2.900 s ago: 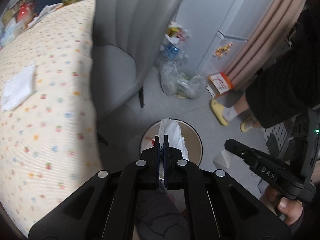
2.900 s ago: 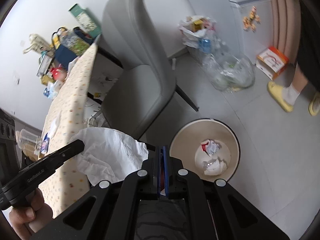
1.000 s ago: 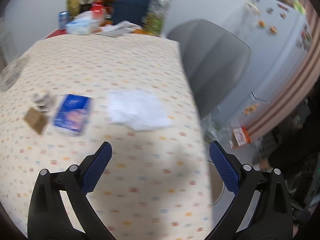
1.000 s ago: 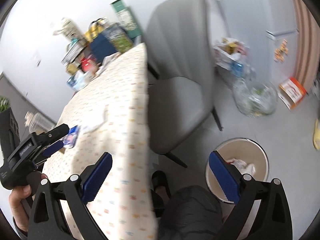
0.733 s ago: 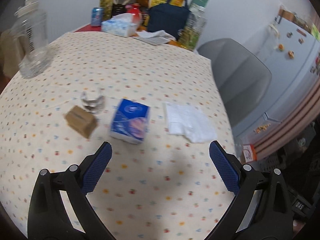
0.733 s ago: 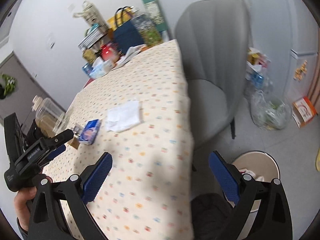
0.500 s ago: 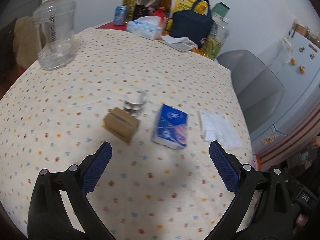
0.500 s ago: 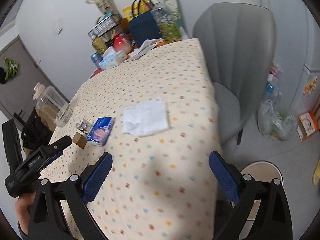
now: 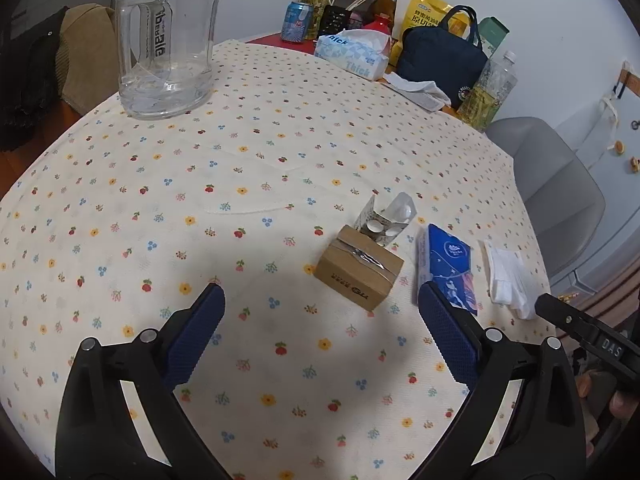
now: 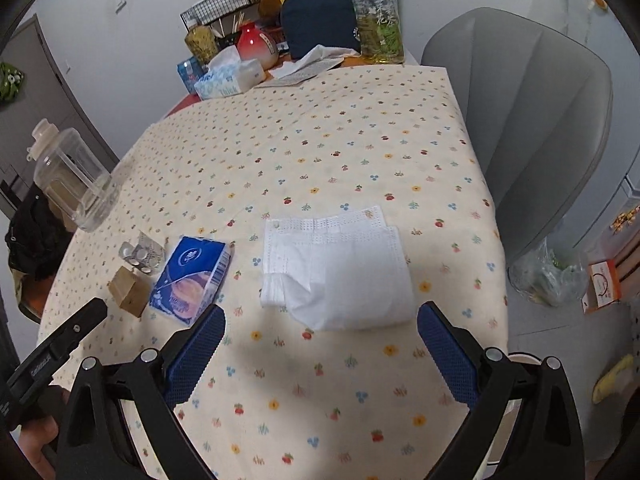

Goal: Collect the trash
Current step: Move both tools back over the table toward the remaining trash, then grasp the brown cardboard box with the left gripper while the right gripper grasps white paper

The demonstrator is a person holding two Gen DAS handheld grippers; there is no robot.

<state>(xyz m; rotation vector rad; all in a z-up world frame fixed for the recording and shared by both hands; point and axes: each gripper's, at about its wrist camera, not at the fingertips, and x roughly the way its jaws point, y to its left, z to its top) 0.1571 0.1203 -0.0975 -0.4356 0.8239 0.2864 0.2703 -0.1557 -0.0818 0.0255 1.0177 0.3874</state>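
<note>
1. Both hand-held grippers have swung up from the bin to the counter [image 9: 280,152], their earlier tissues gone.
2. Left hand-held gripper [image 9: 320,320] gapes wide, empty, brown box [image 9: 358,267] at 12 o'clock.
3. Right hand-held gripper [image 10: 320,340] gapes wide, empty, white tissue [image 10: 340,272] at 12 o'clock.
4. Blue tissue pack [image 10: 192,278] lies between box and tissue.

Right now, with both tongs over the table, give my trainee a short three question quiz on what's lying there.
1. True or false: the left tongs and right tongs are both open and empty.
2. Which item lies nearest the right tongs? A) white tissue B) brown box C) blister pack
3. Fill in: between the brown box and the white tissue lies the blue ____.

Key: 1 true; 2 A; 3 tissue pack.
</note>
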